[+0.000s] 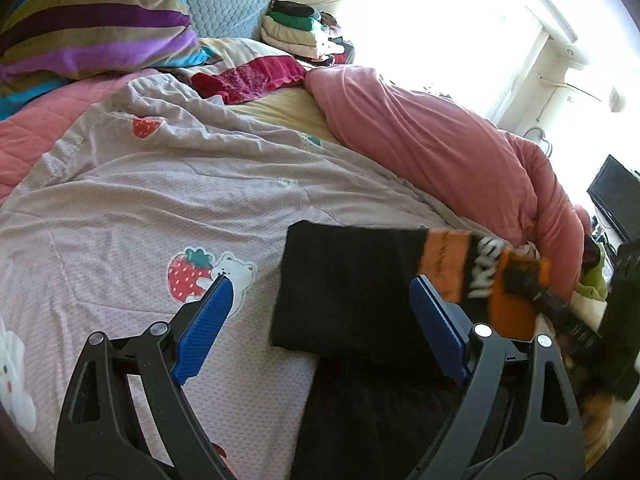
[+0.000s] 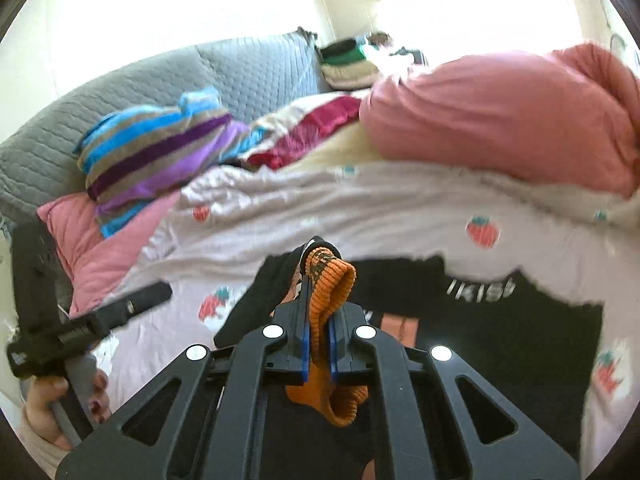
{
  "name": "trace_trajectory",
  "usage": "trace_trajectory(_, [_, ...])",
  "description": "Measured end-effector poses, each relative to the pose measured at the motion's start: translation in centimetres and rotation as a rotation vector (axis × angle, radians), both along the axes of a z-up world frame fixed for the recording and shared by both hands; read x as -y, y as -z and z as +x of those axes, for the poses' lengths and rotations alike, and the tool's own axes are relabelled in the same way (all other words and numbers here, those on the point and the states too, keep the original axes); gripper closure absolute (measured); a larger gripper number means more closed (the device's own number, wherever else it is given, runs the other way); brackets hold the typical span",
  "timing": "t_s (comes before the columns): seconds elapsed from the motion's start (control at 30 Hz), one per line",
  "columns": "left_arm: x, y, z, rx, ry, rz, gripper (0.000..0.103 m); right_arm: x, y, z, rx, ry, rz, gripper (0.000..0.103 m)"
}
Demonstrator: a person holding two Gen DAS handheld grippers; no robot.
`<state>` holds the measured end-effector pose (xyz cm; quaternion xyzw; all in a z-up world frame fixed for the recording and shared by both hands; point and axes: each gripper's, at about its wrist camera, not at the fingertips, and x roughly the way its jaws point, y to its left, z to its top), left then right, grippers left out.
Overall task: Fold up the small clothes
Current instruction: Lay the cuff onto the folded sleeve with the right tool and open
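In the left wrist view, the left tongs (image 1: 320,280) are seen spread wide, the two blue pads well apart and nothing pinched between them. The left pad (image 1: 204,328) hangs over the pale lilac quilted bed cover printed with strawberries and white bears (image 1: 140,200), while the right pad (image 1: 440,328) lies over the black small garment with orange ribbed trim and white lettering (image 1: 352,280); whether it touches the cloth cannot be told. The garment is spread on the bed cover near the lower right, one black part folded over into a block shape, and its orange trim is gripped at the right by the right tongs (image 1: 520,276), seen blurred there. Beyond it a rolled pink quilt (image 1: 440,144) lies across the bed, with a striped purple, blue and brown pillow (image 1: 88,20) at the upper left and a pile of folded clothes (image 1: 296,28) at the far end. In the right wrist view, the right tongs (image 2: 318,280) are pressed nearly together on the orange ribbed trim, which bulges up between the pads and hangs out below them. The black body of the garment (image 2: 500,320) lies flat on the bed cover (image 2: 320,200) to the right, white letters showing. At the lower left the left tongs (image 2: 148,296) are seen from the side, held by a hand (image 2: 48,412) with dark-painted nails.
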<state>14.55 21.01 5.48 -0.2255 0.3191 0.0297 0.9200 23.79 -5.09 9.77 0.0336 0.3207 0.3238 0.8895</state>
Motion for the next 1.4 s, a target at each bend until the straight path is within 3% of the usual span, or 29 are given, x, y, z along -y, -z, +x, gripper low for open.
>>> trace_trajectory(0.13, [-0.1,0.0,0.0,0.002,-0.003,0.004,0.020,2.2,-1.8,0.4,0.072,0.042,-0.028,0.098])
trace_trajectory(0.33, [0.3,0.2,0.2,-0.007,0.006,0.005,0.020,6.0,-1.5,0.9,0.106,0.155,-0.079,0.098])
trace_trajectory(0.63, [2.0,0.9,0.9,-0.026,0.036,0.028,0.020,11.0,2.7,1.3,0.011,0.275,-0.136,0.098])
trace_trajectory(1.4, [9.4,4.5,6.1,-0.045,0.190,0.117,0.024,13.7,8.5,2.8,-0.116,0.309,-0.185,0.098])
